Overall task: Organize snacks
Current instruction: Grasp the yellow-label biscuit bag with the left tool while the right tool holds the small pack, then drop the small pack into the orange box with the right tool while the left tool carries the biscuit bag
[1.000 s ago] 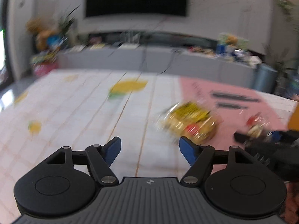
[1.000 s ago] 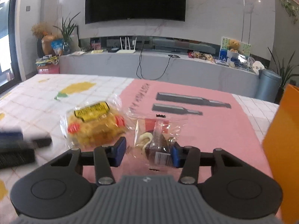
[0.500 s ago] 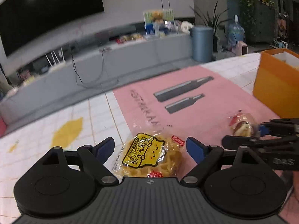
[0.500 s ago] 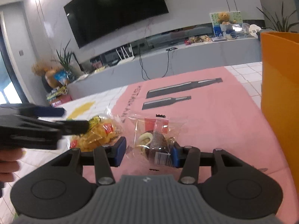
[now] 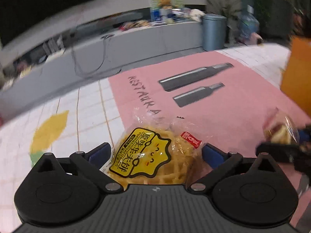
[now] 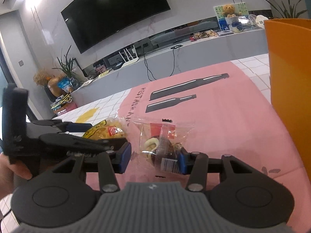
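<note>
A yellow waffle snack pack [image 5: 153,157] lies on the table between the open jaws of my left gripper [image 5: 155,153]; the blue pads stand on either side, not pressing it. The pack also shows in the right wrist view [image 6: 105,131]. A clear pack with a chocolate cake [image 6: 163,145] lies between the open jaws of my right gripper [image 6: 154,158]; the right pad touches its edge. That pack shows at the right of the left wrist view [image 5: 279,132].
A pink mat [image 5: 213,104] printed with bottles covers the table's right part. An orange box [image 6: 289,89] stands upright at the right. White tiled tablecloth [image 5: 87,116] lies to the left. My left gripper shows in the right wrist view [image 6: 58,136].
My left gripper swung right and moved forward until the waffle pack sat between its jaws. My right gripper stayed around the cake pack and tilted a little.
</note>
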`<move>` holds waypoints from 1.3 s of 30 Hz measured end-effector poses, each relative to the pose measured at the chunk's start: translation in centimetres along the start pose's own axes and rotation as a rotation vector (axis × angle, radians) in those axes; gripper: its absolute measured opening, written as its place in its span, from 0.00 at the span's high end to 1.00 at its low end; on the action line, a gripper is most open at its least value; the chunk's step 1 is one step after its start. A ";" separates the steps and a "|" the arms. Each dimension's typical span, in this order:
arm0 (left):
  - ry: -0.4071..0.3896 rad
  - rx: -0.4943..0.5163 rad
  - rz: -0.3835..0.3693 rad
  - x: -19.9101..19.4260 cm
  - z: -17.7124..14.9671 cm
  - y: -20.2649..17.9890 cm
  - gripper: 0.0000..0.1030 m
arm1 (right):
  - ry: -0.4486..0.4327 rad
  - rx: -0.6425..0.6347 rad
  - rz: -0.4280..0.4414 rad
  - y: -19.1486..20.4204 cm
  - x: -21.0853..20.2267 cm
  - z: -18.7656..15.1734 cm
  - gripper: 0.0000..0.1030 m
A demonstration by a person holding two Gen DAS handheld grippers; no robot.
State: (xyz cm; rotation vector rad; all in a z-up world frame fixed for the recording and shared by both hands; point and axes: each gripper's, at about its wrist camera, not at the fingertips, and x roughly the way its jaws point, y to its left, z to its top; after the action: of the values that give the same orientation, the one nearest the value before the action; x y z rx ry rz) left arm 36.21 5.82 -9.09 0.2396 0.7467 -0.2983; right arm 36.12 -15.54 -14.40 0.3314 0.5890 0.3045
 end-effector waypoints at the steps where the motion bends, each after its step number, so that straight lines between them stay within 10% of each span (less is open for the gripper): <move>1: 0.002 -0.026 -0.005 0.1 0.0 0.2 0.00 | 0.000 -0.003 0.000 0.0 0.0 0.0 0.54; 13: -0.054 -0.115 -0.037 -6.0 -0.6 -1.0 0.14 | -0.070 -0.086 -0.033 1.6 -2.4 -0.3 0.54; 23: -0.189 -0.082 -0.106 -17.8 3.9 -5.5 0.14 | -0.237 -0.049 -0.049 3.1 -15.4 7.0 0.54; 31: -0.231 -0.086 -0.172 -22.1 6.7 -14.1 0.14 | 0.005 -0.011 -0.134 -4.7 -25.5 10.6 0.54; 39: -0.207 -0.175 -0.258 -19.4 7.0 -20.4 0.14 | 0.223 0.042 -0.300 -11.2 -25.9 7.0 0.53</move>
State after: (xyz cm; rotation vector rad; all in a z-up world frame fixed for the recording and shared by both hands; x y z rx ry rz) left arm 19.98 -11.92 7.15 -0.0545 0.5943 -0.4913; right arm 21.80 -36.81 -0.59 0.2462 0.8541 0.0398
